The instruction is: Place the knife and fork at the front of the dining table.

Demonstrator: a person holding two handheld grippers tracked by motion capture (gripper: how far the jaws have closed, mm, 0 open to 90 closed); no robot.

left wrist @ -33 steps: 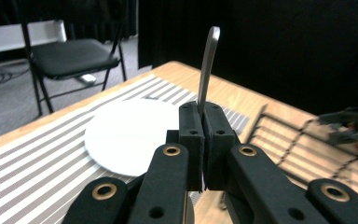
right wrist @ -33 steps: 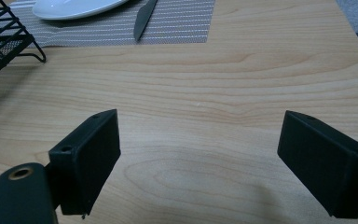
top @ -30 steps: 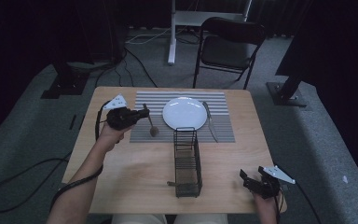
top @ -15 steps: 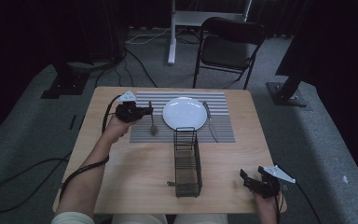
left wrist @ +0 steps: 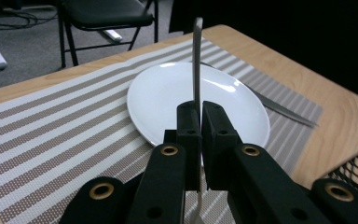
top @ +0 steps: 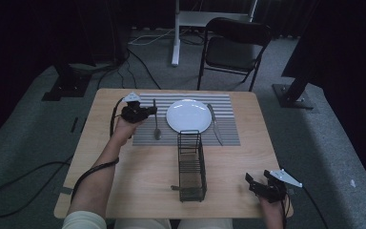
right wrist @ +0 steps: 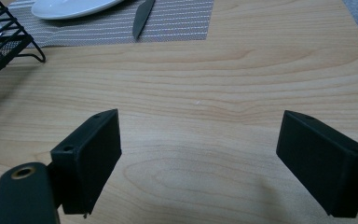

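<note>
While the jaws of the left gripper (left wrist: pixel 195 126) are pressed together on the handle of a spoon (top: pixel 156 125), the utensil is seen at the left of centre in the high view, its bowl down on the striped placemat (top: pixel 228 136) just left of the white plate (top: pixel 188 115). The spoon is gripped near the middle of its handle, likely so that it can be controlled and set straight beside the plate. At the right of the plate a knife (top: pixel 215 125) is laid, so a place setting looks half built. The wire rack (top: pixel 191 167) stands at lower centre. Low in the right of the frame, the right gripper (right wrist: pixel 200 163) is parked on bare wood, jaws spread wide and empty, presumably kept clear.
</note>
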